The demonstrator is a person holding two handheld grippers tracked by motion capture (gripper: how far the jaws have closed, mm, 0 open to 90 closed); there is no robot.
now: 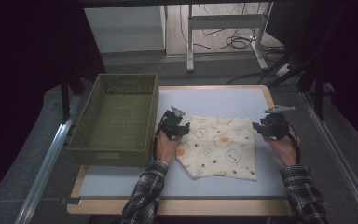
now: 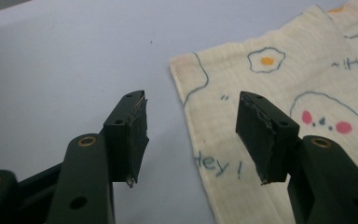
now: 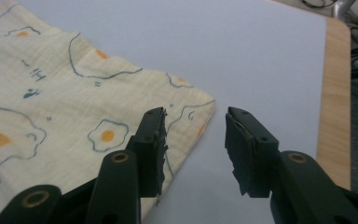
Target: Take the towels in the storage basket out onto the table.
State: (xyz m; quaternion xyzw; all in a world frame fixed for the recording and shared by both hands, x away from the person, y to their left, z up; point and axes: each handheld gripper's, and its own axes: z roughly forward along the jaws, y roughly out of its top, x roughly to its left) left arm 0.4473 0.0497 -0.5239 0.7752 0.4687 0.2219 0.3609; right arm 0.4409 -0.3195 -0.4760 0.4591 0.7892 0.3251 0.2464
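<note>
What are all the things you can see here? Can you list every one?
Cloth: one, cream with fried-egg and cloud drawings, lying flat on the mat between the two grippers.
Basket: one, olive green, woven, nothing inside, on the left side of the table.
Mat: one, pale blue-grey, covering the tabletop.
Table: one, light wood edge showing around the mat.
Metal frame: one, grey, on the floor behind the table, with black cables beside it.
Left gripper: one, black, jaws open astride the cloth's left edge, not pressing it.
Right gripper: one, black, jaws open at the cloth's right corner.
Sleeves: two, dark checked, at the bottom of the high view.
</note>
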